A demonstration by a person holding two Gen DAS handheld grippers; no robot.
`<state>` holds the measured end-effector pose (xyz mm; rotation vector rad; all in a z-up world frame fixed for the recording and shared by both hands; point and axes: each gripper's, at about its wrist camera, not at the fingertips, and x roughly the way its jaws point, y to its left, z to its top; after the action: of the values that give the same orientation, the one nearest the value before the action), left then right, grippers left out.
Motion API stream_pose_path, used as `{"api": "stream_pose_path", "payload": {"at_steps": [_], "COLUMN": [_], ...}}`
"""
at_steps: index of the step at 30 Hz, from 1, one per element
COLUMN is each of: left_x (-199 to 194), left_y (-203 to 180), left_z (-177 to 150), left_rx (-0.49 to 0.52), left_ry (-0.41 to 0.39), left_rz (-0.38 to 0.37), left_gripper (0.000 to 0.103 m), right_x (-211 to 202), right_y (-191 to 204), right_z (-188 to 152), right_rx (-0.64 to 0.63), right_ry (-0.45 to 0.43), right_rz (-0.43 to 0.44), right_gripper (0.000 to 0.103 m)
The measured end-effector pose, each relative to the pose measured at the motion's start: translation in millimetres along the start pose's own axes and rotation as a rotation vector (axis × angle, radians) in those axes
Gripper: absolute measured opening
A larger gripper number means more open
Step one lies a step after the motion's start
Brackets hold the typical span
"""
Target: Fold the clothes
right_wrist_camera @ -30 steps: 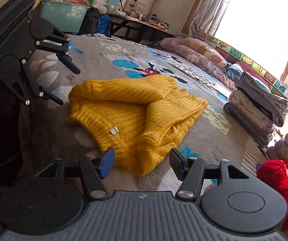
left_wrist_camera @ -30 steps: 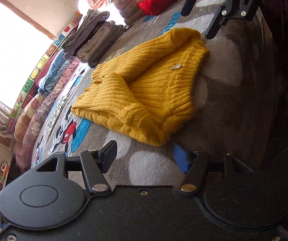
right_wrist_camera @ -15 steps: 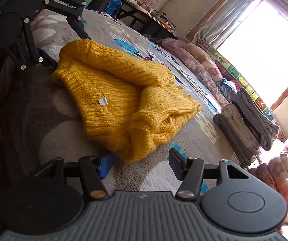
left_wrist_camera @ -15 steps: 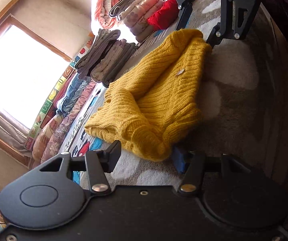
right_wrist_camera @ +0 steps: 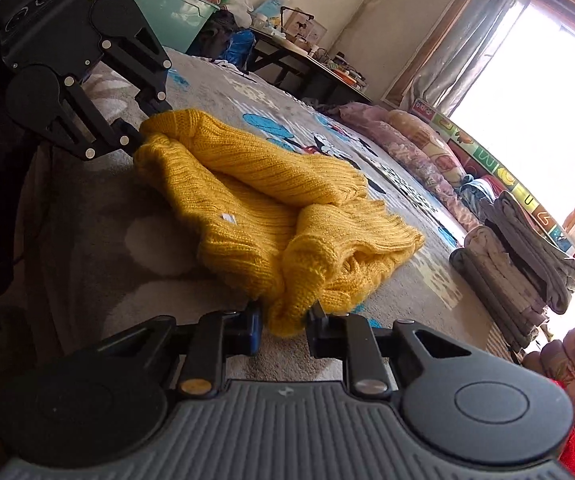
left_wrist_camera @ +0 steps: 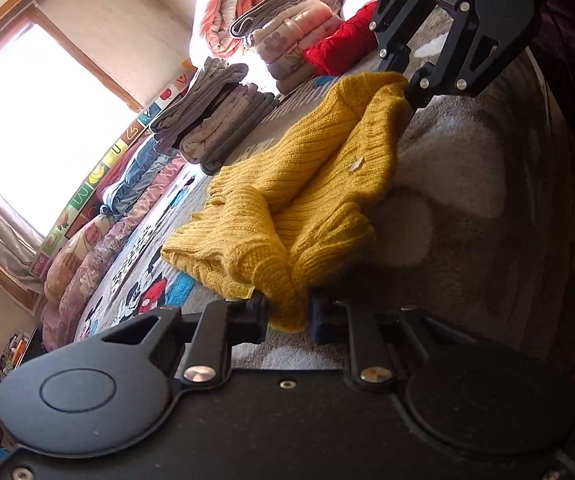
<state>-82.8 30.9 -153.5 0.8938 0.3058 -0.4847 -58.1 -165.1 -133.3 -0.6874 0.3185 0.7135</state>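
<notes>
**Yellow sweater pinched at both near corners, long axis spanning the two grippers**

Left wrist view. The left gripper (left_wrist_camera: 287, 314) is seen at the bottom of the frame, its fingers (left_wrist_camera: 257, 312) closing with a bunched corner of the yellow sweater (left_wrist_camera: 307, 184) between them; the knit is already squeezed by the pads. The sweater is laid on a grey cartoon-print carpet (left_wrist_camera: 467, 240), half folded, and runs up and away from these fingers toward the right gripper (left_wrist_camera: 405, 88), which is seen closed onto the far corner. A small white tag (left_wrist_camera: 356, 165) is shown on the upper layer. Stacks of folded clothes (left_wrist_camera: 215, 120) and a red garment (left_wrist_camera: 335, 44) are placed well beyond the sweater, toward the window.

Right wrist view. The right gripper (right_wrist_camera: 285, 326) is seen with its fingers (right_wrist_camera: 252, 326) closing and a thick fold of the sweater (right_wrist_camera: 255, 196) pressed between them. From here the garment stretches up and left to the left gripper (right_wrist_camera: 143, 134), which is met at the opposite corner.

Judgement. The sweater's long edge is taken to lie between the two grippers, each nearest its own corner, so the coming fold would be carried away from that edge, across the sweater.
</notes>
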Motion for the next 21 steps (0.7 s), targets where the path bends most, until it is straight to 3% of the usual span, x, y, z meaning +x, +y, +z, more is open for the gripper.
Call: {"api": "stream_pose_path", "payload": {"at_steps": [6,11,21], "left_x": [-25.7,-25.2,25.6], "left_y": [25.5,68.7,152.5], "left_z": [14.1,21.5,10.4], "left_rx": [-0.134,-0.349,-0.843], "left_ry": [-0.061,-0.151,-0.284], "left_rz": [-0.001,-0.009,-0.117], "left_gripper": [0.019,0.019,0.019], "right_x": [-41.9,-55.5,-12.7], "right_y": [-7.2,-35.0,-125.5], "right_z": [19.0,36.7,36.8], "right_rx": [0.046,0.143,0.578], "right_ry": [-0.072,-0.151,-0.296], "right_rz": [-0.003,-0.027,0.051], "right_gripper": [0.023,0.023,0.023]}}
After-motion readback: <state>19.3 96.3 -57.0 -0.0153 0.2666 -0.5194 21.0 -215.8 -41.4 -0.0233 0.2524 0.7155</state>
